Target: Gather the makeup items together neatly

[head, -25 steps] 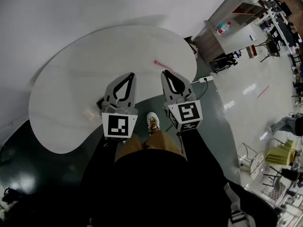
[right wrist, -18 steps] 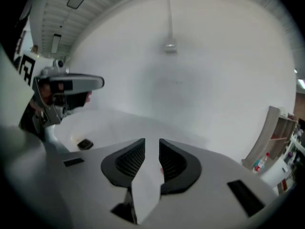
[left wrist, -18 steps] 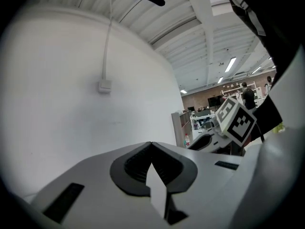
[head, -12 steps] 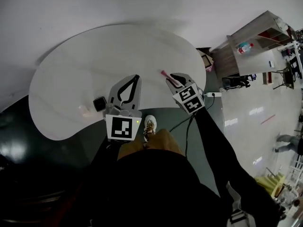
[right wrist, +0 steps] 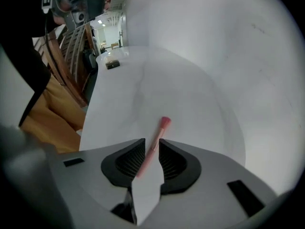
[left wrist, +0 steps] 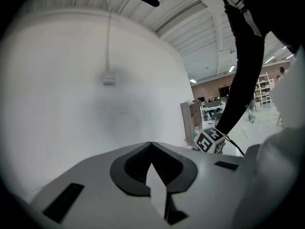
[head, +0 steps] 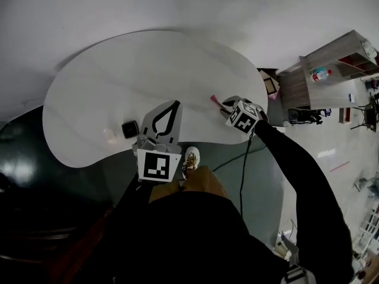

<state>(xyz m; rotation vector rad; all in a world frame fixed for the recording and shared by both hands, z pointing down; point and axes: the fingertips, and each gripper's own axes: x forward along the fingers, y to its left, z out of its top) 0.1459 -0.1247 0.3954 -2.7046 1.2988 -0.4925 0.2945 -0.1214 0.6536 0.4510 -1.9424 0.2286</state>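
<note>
A thin pink makeup stick (right wrist: 155,144) lies on the white rounded table (head: 148,70) near its right edge, where the head view shows it too (head: 214,100). My right gripper (right wrist: 152,142) is low over the table with its jaws slightly apart, one on each side of the stick's near end, and the pads do not press on it. The left gripper (head: 175,103) hovers over the table's near edge, shut and empty, and points at the wall in its own view (left wrist: 151,143). A small black compact (head: 129,129) sits to its left.
A small clear item (head: 110,136) lies left of the compact. In the right gripper view the compact (right wrist: 113,65) is far down the table. Beyond the table's near edge are my legs, a shoe (head: 190,157) and a cable on the dark floor.
My right gripper has reached out to the right and down to the pink stick, and its jaws have parted around it. The left gripper has stayed shut near the table's front.
</note>
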